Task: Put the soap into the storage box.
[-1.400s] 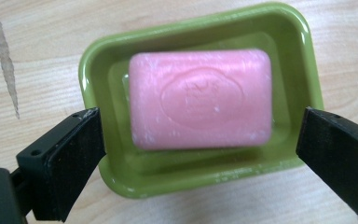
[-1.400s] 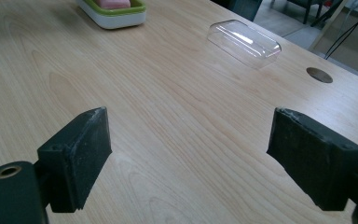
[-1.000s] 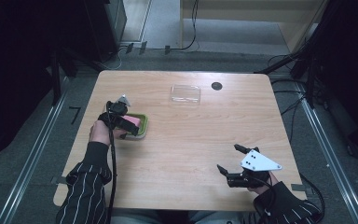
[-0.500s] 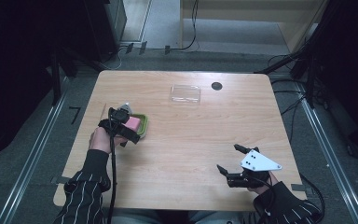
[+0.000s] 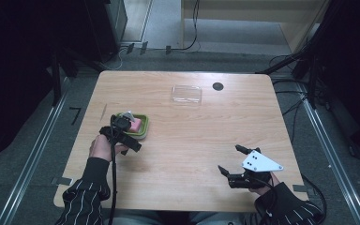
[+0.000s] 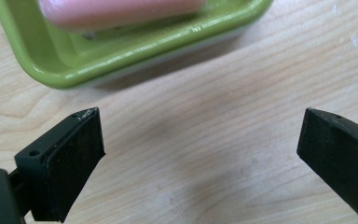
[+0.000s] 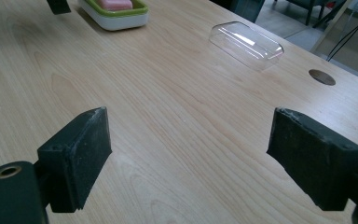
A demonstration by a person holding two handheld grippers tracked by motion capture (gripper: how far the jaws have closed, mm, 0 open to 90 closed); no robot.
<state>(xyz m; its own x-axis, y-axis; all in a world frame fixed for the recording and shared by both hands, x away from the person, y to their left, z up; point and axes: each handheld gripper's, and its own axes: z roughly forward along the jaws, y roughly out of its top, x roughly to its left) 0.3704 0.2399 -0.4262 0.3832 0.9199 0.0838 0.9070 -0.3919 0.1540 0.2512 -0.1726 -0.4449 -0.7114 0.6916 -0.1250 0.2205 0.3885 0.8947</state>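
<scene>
While left gripper [image 6: 200,135] gapes beside glossy green dish [image 6: 121,51] holding pink soap [image 6: 121,11], right gripper [image 7: 189,154] gapes too.

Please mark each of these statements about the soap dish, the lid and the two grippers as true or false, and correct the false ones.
1. The pink soap lies in the green dish. True.
2. The left gripper is shut on the dish. False: its fingers stand wide apart over bare wood beside the dish and hold nothing.
3. The clear lid sits on top of the dish. False: it lies apart on the table, near the far edge.
4. The right gripper is open and holds nothing. True.
5. The round hole in the table is next to the clear lid. True.
</scene>
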